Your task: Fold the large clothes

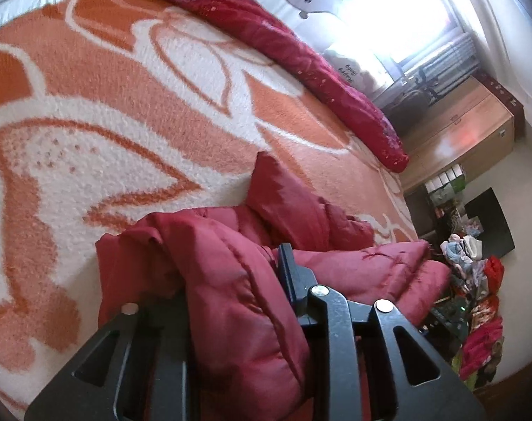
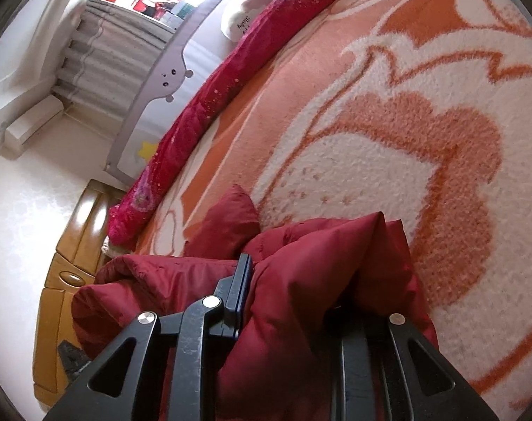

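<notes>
A: The quilted jacket (image 1: pixel 231 280) is dark red and padded. It lies bunched at the near edge of the bed, on the orange and white flowered blanket (image 1: pixel 125 105), and both tools carry a thick fold of it.

B: Are both of them pinching it?

A: The left tool (image 1: pixel 231 298) has a puffy fold between its jaws — one blue pad (image 1: pixel 287 273) lies against the cloth, the other side is covered by the fabric. The grip looks a little loose to me. The right tool (image 2: pixel 290 291) is pressed tightly on its own fold of the jacket (image 2: pixel 318 280); there too only one pad shows.

B: So how to do this step well?

A: I think the step is to lay the lifted edge down on the blanket. Both tools should go down together at the same height, with the cloth stretched between them, so the edge lands straight and not twisted. The loose part (image 1: pixel 283 196) that stands up further on the bed should be flattened, otherwise it stays as a bump inside the fold.

B: And the risk?

A: Padded fabric is slippery and springs back — the left side may slide out early. Also keep away from the crimson rolled quilt (image 1: pixel 301 52) at the far side of the bed.
</notes>
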Demonstrator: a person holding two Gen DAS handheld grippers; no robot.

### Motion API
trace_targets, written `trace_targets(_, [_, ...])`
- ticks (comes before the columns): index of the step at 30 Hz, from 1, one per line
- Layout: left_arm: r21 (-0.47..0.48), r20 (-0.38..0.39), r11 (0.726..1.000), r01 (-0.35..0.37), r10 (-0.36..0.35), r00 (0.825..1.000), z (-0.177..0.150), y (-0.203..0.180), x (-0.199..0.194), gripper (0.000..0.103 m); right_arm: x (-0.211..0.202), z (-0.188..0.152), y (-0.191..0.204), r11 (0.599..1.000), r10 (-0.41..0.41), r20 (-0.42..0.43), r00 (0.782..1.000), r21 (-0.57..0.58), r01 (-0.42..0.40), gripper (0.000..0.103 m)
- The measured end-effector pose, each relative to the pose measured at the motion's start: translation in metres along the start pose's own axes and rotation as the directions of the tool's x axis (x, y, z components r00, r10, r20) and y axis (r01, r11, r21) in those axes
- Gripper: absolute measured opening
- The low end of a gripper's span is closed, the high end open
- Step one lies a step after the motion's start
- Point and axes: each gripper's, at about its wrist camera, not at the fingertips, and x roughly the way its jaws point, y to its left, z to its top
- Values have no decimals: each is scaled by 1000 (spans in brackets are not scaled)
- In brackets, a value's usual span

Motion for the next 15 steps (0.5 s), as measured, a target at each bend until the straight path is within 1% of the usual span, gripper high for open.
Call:
trace_targets(2, [28,38,1000,4,-5,999,-4,-11,-21,33,2,0,3,1000,-16,-1,1000,-15,16,20])
trace_targets(4, [58,82,998,28,-32,996,-11,-23,-49,40,5,-1,5,999,-27,4,1000,-29,27,20])
trace_targets(7, [103,112,994,48,-59,992,-25,-39,-77,41,8,-2,5,999,-31,9,999,-35,31,20])
trace_targets(9, [146,117,988,59,-77,990,-38,-53,-93,41,10,-1,5,999,-29,9,1000,-36,29,20])
trace_targets(12, [198,105,976,88,-111,988,-53,-70,-103,41,9,-1,5,999,-27,8,1000,-35,28,20])
trace_targets(15, [246,60,960,135,-154,986,-70,-88,-102,41,9,-1,5,999,-31,11,999,-40,31,21])
